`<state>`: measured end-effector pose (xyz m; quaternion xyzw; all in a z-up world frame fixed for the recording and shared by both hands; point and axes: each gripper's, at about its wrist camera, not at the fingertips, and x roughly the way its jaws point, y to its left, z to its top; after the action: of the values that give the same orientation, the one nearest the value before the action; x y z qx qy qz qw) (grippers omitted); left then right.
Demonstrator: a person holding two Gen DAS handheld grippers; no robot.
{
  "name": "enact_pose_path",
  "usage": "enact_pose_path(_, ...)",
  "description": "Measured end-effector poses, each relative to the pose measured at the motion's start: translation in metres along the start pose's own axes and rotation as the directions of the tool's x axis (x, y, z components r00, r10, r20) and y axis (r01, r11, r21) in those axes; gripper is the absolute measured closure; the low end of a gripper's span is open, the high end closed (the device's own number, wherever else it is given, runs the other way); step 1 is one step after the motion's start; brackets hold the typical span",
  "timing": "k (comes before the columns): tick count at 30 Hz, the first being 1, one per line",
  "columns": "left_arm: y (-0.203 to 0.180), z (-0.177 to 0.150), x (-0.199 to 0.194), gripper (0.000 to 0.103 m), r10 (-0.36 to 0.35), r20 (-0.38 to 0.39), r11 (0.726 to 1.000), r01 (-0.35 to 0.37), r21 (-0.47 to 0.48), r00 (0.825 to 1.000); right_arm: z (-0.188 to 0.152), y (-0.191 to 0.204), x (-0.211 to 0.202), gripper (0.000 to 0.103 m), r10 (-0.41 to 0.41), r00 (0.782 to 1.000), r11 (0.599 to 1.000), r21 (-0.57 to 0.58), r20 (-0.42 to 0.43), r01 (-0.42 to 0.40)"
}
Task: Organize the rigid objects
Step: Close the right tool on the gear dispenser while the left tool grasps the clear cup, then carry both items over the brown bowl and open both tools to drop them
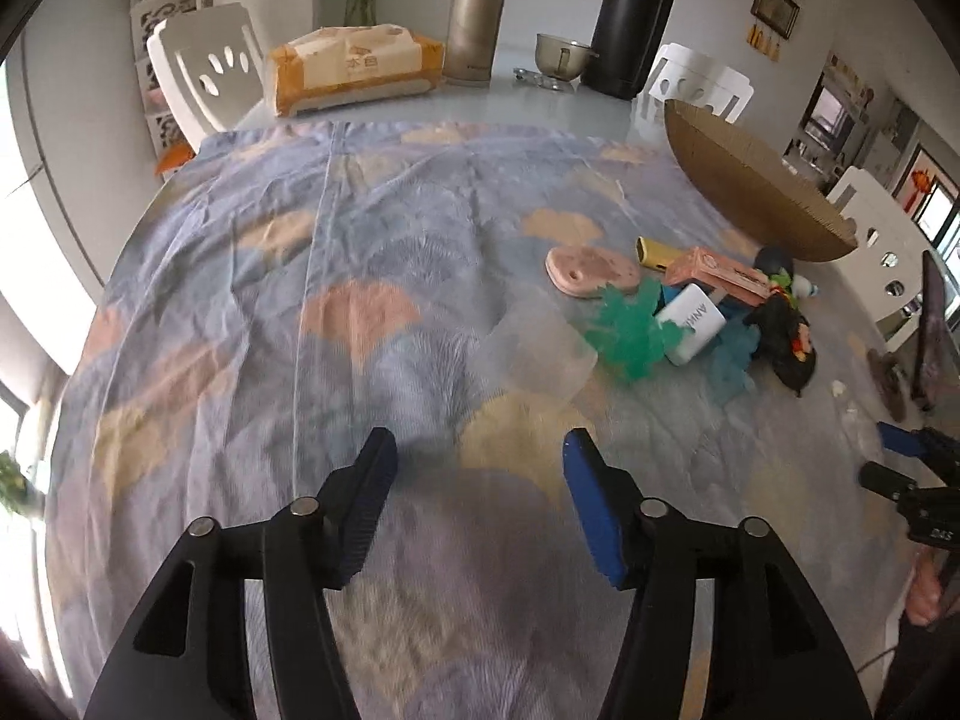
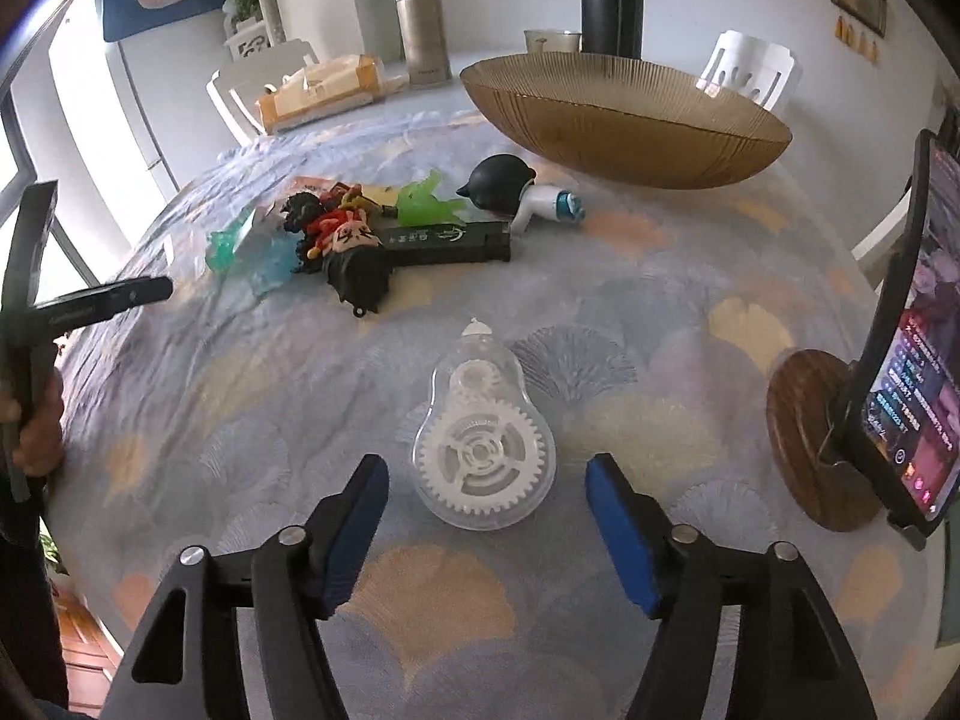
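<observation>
A clear plastic correction-tape case (image 2: 483,456) with white gears lies on the patterned cloth just ahead of my right gripper (image 2: 486,471), whose blue pads stand apart on either side of it without touching. A pile of small things sits farther off: a black doll figure (image 2: 351,252), a black flat box (image 2: 447,240), green plastic pieces (image 2: 429,204), and a white charger (image 1: 690,321). My left gripper (image 1: 477,450) hangs open over bare cloth, with a pink oval piece (image 1: 591,270) and a pink box (image 1: 717,273) ahead to its right. The amber ribbed bowl (image 2: 624,120) stands behind the pile.
A phone on a round wooden stand (image 2: 810,438) is at the right edge. At the table's far end stand a tissue pack (image 1: 354,69), a gold flask (image 1: 477,21), a black thermos (image 1: 636,18) and a metal cup (image 1: 561,54). White chairs ring the table.
</observation>
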<state>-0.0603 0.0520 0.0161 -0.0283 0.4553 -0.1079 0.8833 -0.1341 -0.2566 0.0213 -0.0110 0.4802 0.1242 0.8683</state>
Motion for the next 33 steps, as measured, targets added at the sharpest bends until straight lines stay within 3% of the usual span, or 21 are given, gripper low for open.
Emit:
enact_pose_path(4, -0.008, 0.001, -0.004, 0.038, -0.127, -0.01, 0.991, 0.126, -0.031, 0.992, 0.001, -0.004, 0.0, 0.023, 0.057, 0.998, 0.997, 0.051, -0.002, -0.057)
enact_pose_path(7, -0.018, 0.017, 0.012, 0.038, -0.208, -0.036, 0.972, 0.203, -0.119, 0.977, 0.007, -0.01, 0.001, 0.017, 0.089, 0.996, 0.987, 0.138, -0.015, -0.086)
enact_pose_path(10, -0.018, 0.03, 0.031, 0.038, -0.216, -0.035, 0.953, 0.203, -0.224, 0.976, 0.015, -0.014, 0.004, 0.016, 0.106, 0.994, 0.971, 0.218, -0.032, -0.097)
enact_pose_path(12, -0.016, 0.032, 0.033, 0.038, -0.213, -0.017, 0.945, 0.202, -0.256, 0.977, 0.017, -0.011, 0.006, 0.016, 0.085, 0.996, 0.97, 0.23, -0.041, -0.074)
enact_pose_path(16, -0.017, 0.031, 0.034, 0.038, -0.216, -0.007, 0.94, 0.206, -0.27, 0.976, 0.028, 0.013, 0.019, 0.016, -0.071, 0.996, 0.988, 0.13, -0.058, 0.078)
enact_pose_path(18, -0.018, 0.03, 0.034, 0.038, -0.215, -0.011, 0.941, 0.204, -0.269, 0.977, 0.028, 0.031, 0.024, 0.022, -0.153, 0.987, 0.987, 0.042, -0.042, 0.155)
enact_pose_path(19, -0.017, 0.03, 0.033, 0.038, -0.218, -0.012, 0.94, 0.207, -0.271, 0.976, 0.026, 0.038, 0.022, 0.029, -0.157, 0.987, 0.987, 0.012, -0.023, 0.157)
enact_pose_path(20, -0.016, 0.03, 0.033, 0.038, -0.223, -0.012, 0.937, 0.211, -0.277, 0.975, 0.025, 0.041, 0.021, 0.035, -0.148, 0.989, 0.989, 0.0, -0.019, 0.148)
enact_pose_path(24, -0.007, 0.031, 0.031, 0.038, -0.241, -0.002, 0.921, 0.228, -0.316, 0.971, 0.016, 0.037, 0.017, 0.04, -0.094, 0.996, 0.996, 0.0, 0.0, 0.094)
enact_pose_path(26, -0.003, 0.031, 0.032, 0.038, -0.243, 0.011, 0.91, 0.231, -0.344, 0.97, 0.013, 0.038, 0.014, 0.055, -0.086, 0.996, 0.996, -0.018, 0.017, 0.086)
enact_pose_path(28, -0.001, 0.032, 0.032, 0.044, -0.215, 0.019, 0.907, 0.207, -0.365, 0.976, 0.011, 0.04, 0.013, 0.055, -0.089, 0.996, 0.996, -0.029, 0.025, 0.089)
enact_pose_path(30, 0.001, 0.032, 0.034, 0.071, -0.14, 0.007, 0.918, 0.133, -0.375, 0.99, 0.009, 0.041, 0.01, 0.055, -0.073, 0.997, 0.997, -0.034, 0.031, 0.074)
enact_pose_path(33, 0.001, 0.033, 0.032, 0.071, -0.115, 0.025, 0.92, 0.116, -0.373, 0.993, 0.006, 0.038, 0.003, 0.055, 0.004, 0.999, 1.0, -0.009, 0.034, -0.004)
